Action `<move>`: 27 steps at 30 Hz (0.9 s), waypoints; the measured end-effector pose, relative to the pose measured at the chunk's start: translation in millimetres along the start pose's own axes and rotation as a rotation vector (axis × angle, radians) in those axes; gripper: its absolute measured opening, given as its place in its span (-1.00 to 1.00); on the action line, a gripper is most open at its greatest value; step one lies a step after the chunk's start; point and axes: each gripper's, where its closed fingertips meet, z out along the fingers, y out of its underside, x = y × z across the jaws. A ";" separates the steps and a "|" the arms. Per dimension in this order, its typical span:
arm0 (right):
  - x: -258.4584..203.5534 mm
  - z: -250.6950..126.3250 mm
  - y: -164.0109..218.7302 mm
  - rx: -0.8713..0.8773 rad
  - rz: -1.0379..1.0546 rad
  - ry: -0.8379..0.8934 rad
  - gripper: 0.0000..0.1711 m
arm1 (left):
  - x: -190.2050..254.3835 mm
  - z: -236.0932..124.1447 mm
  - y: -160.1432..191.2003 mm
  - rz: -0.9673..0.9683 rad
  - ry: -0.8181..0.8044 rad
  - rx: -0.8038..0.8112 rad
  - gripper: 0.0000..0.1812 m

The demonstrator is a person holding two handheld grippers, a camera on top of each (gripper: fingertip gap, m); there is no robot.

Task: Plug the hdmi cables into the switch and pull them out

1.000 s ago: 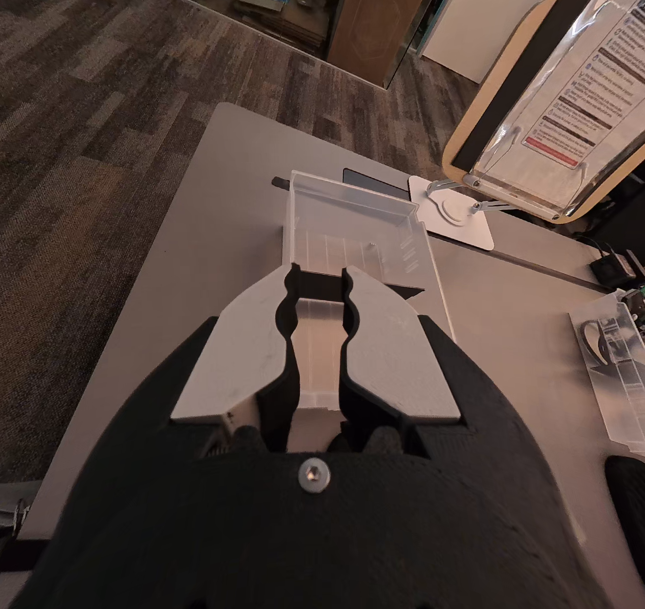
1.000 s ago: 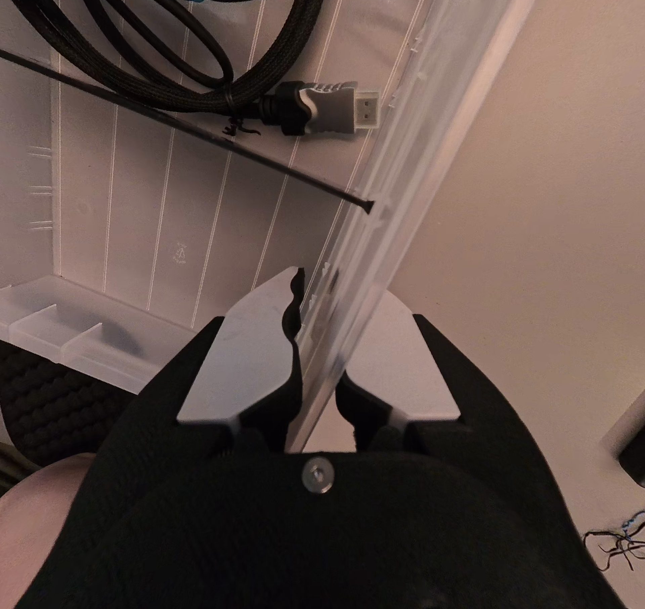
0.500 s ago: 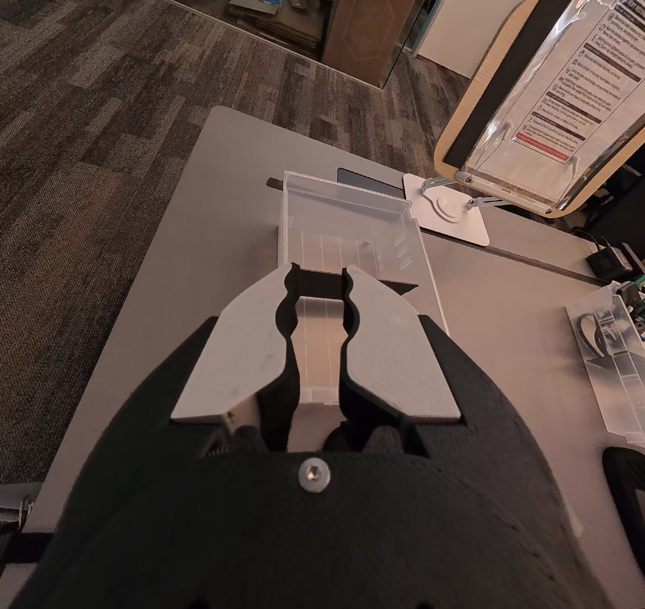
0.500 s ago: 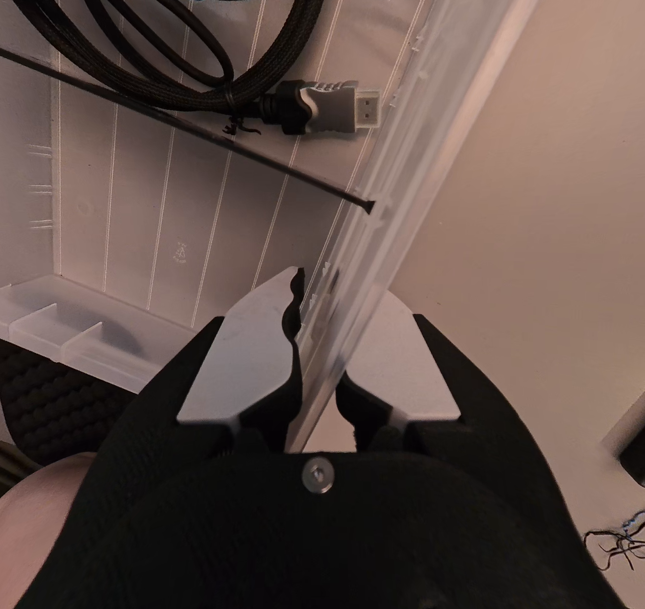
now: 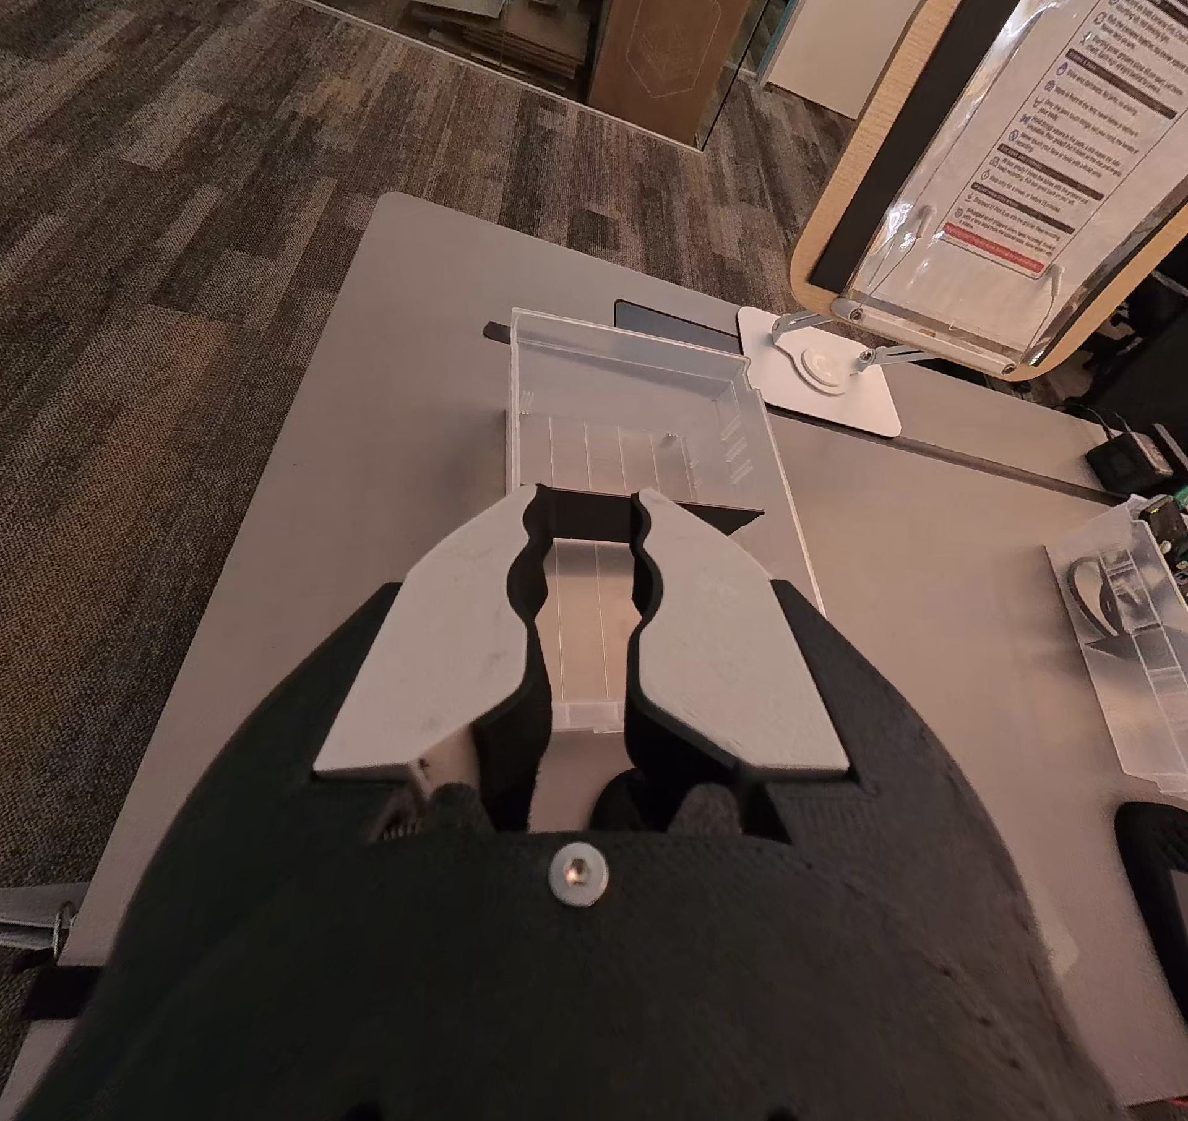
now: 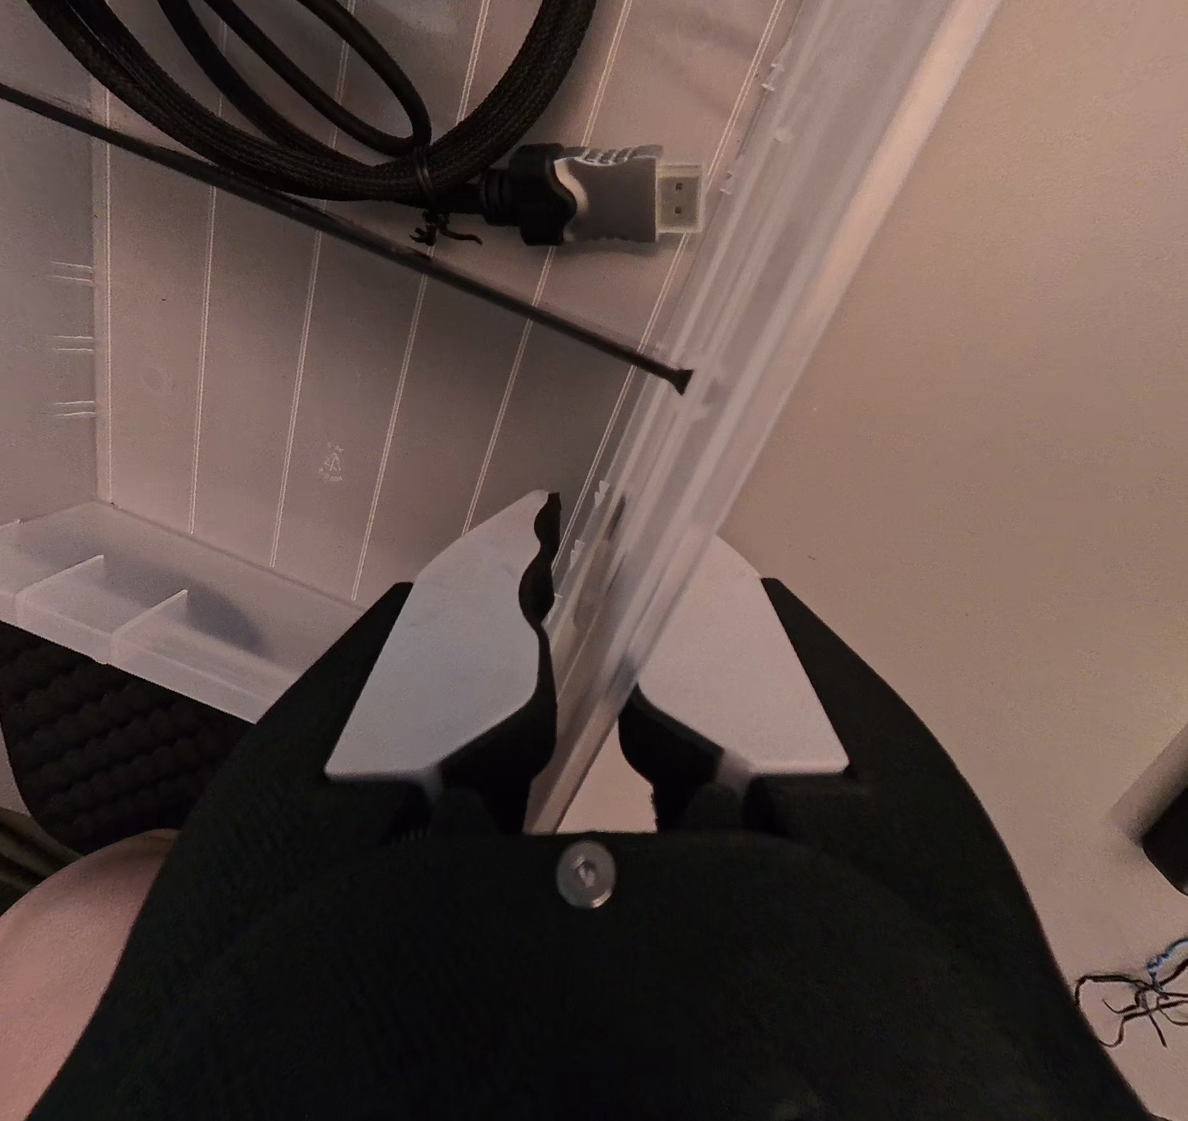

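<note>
While the hdmi cable (image 6: 450,145) sits coiled inside the clear bin (image 6: 720,396), plug end just beside the wall, the right gripper (image 6: 588,576) has its jaws clamped on that wall. Over on the left, the left gripper (image 5: 588,505) hangs with jaws apart above an empty tray (image 5: 781,473) on the grey worktop (image 5: 398,383).

Left claw (image 5: 588,515) gapes above a clear bin (image 5: 627,354).
</note>
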 end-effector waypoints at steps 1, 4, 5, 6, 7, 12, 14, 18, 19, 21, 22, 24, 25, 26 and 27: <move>-0.1 0.0 0.0 0.000 0.000 0.000 -0.79 | 0.4 -0.3 -0.1 0.001 0.000 0.001 -0.75; -0.4 0.1 0.0 -0.001 0.000 0.000 -0.79 | 1.3 -1.4 -0.9 0.004 0.001 0.006 -0.75; -0.3 0.2 0.1 -0.001 0.000 0.000 -0.79 | 1.8 -1.6 -0.8 0.005 0.001 0.005 -0.75; -0.4 0.2 0.1 -0.001 0.000 0.000 -0.79 | 2.2 -1.7 -0.6 0.008 0.001 0.004 -0.75; -0.5 0.2 0.1 -0.001 0.000 -0.001 -0.79 | 2.3 -1.8 -0.4 0.011 0.000 0.003 -0.75; -1.0 0.4 0.3 -0.003 -0.001 -0.001 -0.79 | 4.0 -2.7 -0.3 0.020 -0.004 0.002 -0.75; -1.1 0.4 0.3 -0.003 -0.001 -0.001 -0.79 | 4.7 -3.2 -0.7 0.021 -0.004 0.004 -0.75; -1.2 0.6 0.3 -0.004 -0.002 -0.002 -0.79 | 5.6 -2.8 -0.1 0.022 -0.003 0.000 -0.74; -1.2 0.6 0.3 -0.004 -0.002 -0.002 -0.79 | 5.8 -2.5 0.2 0.022 -0.003 -0.001 -0.74; -1.3 0.6 0.4 -0.004 -0.002 -0.002 -0.79 | 6.5 -2.1 0.5 0.024 -0.001 -0.004 -0.74; -1.3 0.6 0.4 -0.004 -0.002 -0.002 -0.79 | 6.9 -1.9 0.7 0.025 -0.001 -0.006 -0.74; -1.3 0.7 0.4 -0.004 -0.002 -0.002 -0.79 | 7.7 -1.9 0.6 0.030 -0.001 -0.007 -0.74; -1.3 0.7 0.4 -0.004 -0.002 -0.002 -0.79 | 8.1 -1.8 0.6 0.031 -0.001 -0.007 -0.74; -1.3 0.7 0.5 -0.005 -0.002 -0.002 -0.79 | 8.4 -1.7 0.7 0.032 0.000 -0.007 -0.74; -1.3 0.8 0.5 -0.005 -0.002 -0.002 -0.79 | 8.5 -1.4 0.9 0.032 0.001 -0.009 -0.74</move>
